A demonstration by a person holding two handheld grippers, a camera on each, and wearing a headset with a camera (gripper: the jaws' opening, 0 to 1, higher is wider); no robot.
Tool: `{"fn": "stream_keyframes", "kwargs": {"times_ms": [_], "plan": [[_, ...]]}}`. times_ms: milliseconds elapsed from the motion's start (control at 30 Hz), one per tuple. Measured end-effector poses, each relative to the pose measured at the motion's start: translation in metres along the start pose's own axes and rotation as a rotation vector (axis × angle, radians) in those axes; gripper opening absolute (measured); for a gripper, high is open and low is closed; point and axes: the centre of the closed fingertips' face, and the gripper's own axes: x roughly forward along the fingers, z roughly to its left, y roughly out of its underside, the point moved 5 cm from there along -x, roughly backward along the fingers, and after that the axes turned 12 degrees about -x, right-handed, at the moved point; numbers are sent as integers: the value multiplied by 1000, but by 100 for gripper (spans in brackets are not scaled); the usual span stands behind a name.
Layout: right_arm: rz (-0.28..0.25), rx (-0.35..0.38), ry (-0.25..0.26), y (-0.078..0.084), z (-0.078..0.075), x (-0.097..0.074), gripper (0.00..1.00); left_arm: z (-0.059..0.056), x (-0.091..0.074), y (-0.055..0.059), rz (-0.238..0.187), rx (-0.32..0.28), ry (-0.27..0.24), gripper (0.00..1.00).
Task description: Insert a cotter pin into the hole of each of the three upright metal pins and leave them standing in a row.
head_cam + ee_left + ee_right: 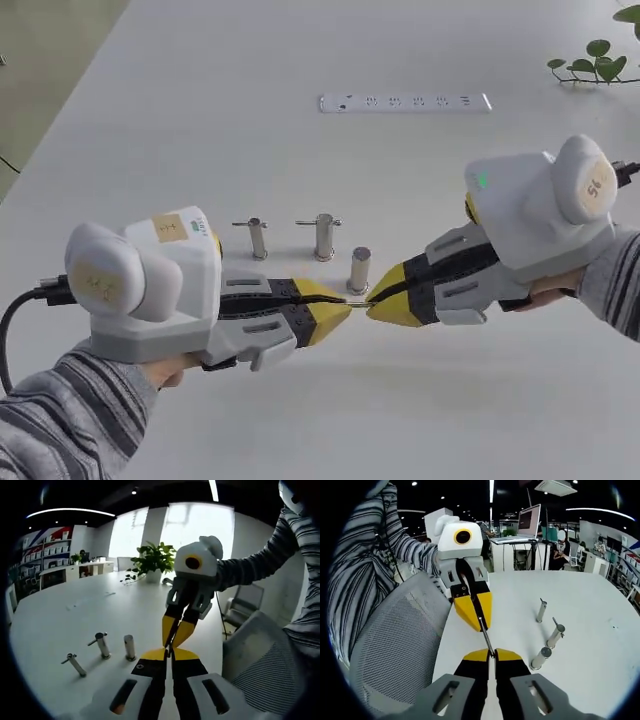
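Observation:
Three upright metal pins stand in a row on the white table. The far-left pin [257, 238] and the middle pin [323, 236] each carry a cotter pin through the top. The nearest pin [359, 270] has a bare top. Just in front of it, my left gripper [348, 301] and right gripper [372, 297] meet tip to tip above the table. Both are shut on one thin cotter pin [485, 632] that spans the short gap between them. In the left gripper view the pins [102, 645] stand left of my jaws. In the right gripper view they [554, 636] stand to the right.
A white power strip [405, 102] lies farther back on the table, and a trailing plant [595, 65] sits at the far right corner. A grey mesh chair [395, 645] stands beside the table's near edge.

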Motion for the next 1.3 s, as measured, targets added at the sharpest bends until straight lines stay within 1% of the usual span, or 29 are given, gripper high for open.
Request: {"fn": "stream_keyframes", "kwargs": {"times_ms": [67,133,167,200,233,300,367,433,500,533,567,600,633,667,700,800,867,900,1000,1033,1233,1300], "plan": [[23,-41,2,1,-1,0,0,1,1,0,1,13,-7,0],[45,-84,11,4,-3,-2,0,3,3,0,3,41,-31,0],[51,-92,14,4,-3,-2,0,3,4,0,4,41,-30,1],[59,-101,15,4,-2,-2,0,4,5,0,3,38,-40,1],[66,-110,19,4,-3,-2,0,7,6,-1,-4,49,-60,2],[72,-118,22,4,-4,-2,0,11,9,-1,3,54,-81,4],[95,-130,30,8,-8,-4,0,12,11,0,1,58,-89,9],[120,-135,41,13,-13,-5,0,15,13,0,-3,61,-108,15],[134,-139,47,16,-15,-6,0,17,15,0,-18,64,-133,19],[141,-134,53,18,-18,-7,0,20,16,-1,-33,61,-146,22],[158,-132,64,21,-20,-8,0,21,17,-1,-39,61,-153,24],[175,-135,70,24,-21,-9,0,23,17,-1,-45,60,-172,26],[192,-140,78,27,-24,-10,0,25,18,0,-44,61,-187,27],[198,-138,80,29,-25,-11,0,27,18,0,-44,62,-210,27],[201,-137,82,30,-26,-12,0,29,18,0,-44,75,-228,27],[220,-130,98,35,-31,-15,0,32,19,1,-50,75,-249,29],[234,-128,106,41,-39,-18,0,34,21,2,-52,79,-267,31],[247,-131,110,43,-40,-19,0,36,23,3,-50,80,-281,32],[269,-129,117,47,-44,-21,0,40,27,3,-57,66,-304,32],[275,-131,119,50,-50,-21,0,41,29,4,-64,56,-316,32],[302,-133,125,56,-58,-22,0,49,40,7,-66,26,-359,32],[313,-129,124,58,-60,-22,0,53,42,8,-67,-18,-380,32]]}}
